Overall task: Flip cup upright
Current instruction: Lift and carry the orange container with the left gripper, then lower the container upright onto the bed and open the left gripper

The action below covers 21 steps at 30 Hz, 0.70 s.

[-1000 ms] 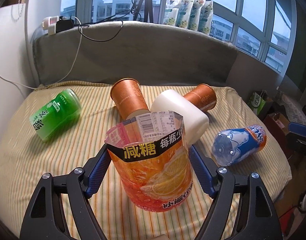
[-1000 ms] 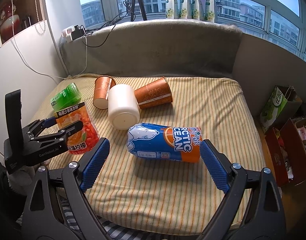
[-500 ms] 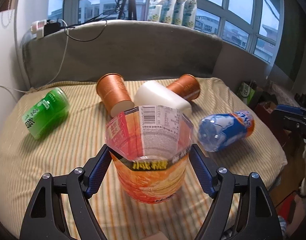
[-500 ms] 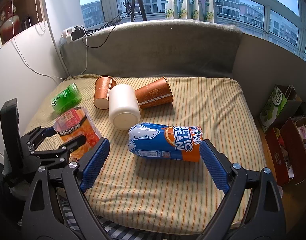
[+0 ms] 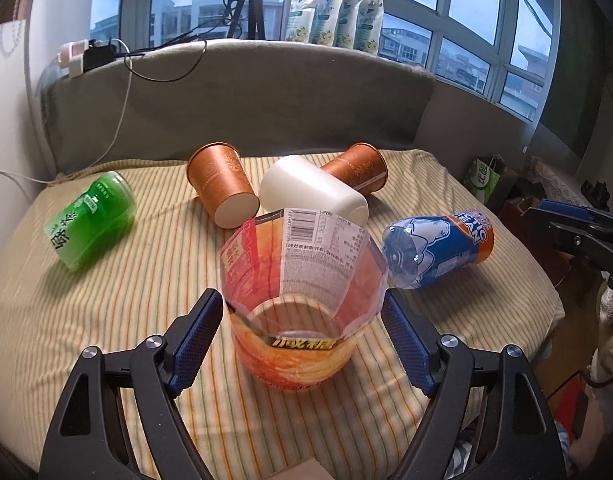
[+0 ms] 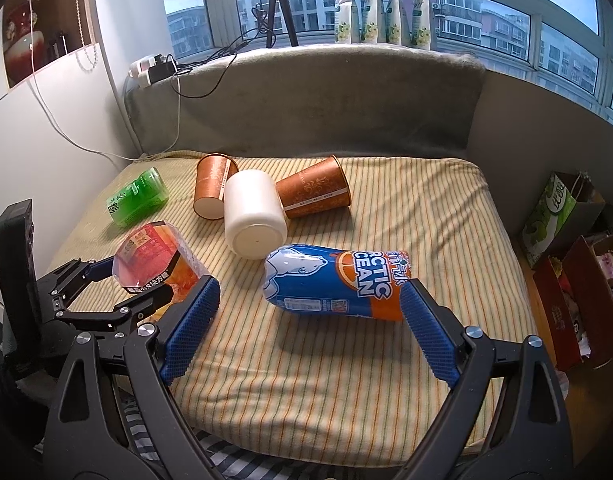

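An orange cut-bottle cup [image 5: 302, 312] stands with its open mouth up on the striped cushion [image 5: 146, 288], between the blue pads of my left gripper [image 5: 302, 340]. The pads touch its sides. In the right wrist view the same cup [image 6: 154, 268] sits at the left in the left gripper [image 6: 106, 292]. My right gripper [image 6: 306, 328] is open and empty, hovering just in front of a blue "Arctic Ocean" cup [image 6: 338, 284] that lies on its side.
A green cup [image 5: 90, 220], two brown paper cups [image 5: 222, 188] [image 5: 358, 168] and a white cup [image 5: 314, 196] lie on their sides further back. A grey backrest [image 6: 326, 100] rises behind. Boxes [image 6: 574, 288] stand on the floor to the right.
The left gripper has tilted the orange cup from leaning to mouth-up and lowered it onto the cushion. The right gripper has not moved.
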Each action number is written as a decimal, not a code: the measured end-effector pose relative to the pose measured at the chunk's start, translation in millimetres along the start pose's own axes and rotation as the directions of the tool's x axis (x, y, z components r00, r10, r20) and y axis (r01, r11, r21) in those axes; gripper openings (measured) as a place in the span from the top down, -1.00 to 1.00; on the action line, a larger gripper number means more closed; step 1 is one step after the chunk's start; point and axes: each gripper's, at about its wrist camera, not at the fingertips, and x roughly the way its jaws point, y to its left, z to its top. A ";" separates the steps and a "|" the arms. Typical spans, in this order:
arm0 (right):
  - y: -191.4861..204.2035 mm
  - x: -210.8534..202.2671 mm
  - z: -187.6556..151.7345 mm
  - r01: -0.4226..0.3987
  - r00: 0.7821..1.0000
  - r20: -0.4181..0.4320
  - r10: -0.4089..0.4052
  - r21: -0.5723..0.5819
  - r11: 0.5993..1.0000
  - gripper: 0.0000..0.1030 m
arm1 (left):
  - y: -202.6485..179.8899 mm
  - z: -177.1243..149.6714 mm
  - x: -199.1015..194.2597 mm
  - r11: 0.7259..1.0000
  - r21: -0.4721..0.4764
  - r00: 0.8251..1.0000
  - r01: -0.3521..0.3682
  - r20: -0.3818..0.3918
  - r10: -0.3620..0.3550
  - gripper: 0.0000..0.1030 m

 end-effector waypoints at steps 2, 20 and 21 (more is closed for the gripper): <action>1.6 -0.7 0.2 -0.005 1.000 0.000 0.005 0.000 1.000 -0.82 | 1.2 -2.1 -3.8 1.000 -0.002 1.000 -0.002 0.003 0.002 -0.58; 27.8 5.6 -5.8 0.012 0.999 0.043 -0.009 -0.069 0.998 -0.82 | 28.4 -14.0 -56.3 0.996 -0.064 0.995 -0.061 0.071 0.066 -0.58; 28.2 4.8 -5.8 0.016 0.998 0.054 -0.012 -0.069 0.998 -0.82 | 29.6 -12.3 -60.9 0.995 -0.067 0.993 -0.070 0.089 0.076 -0.58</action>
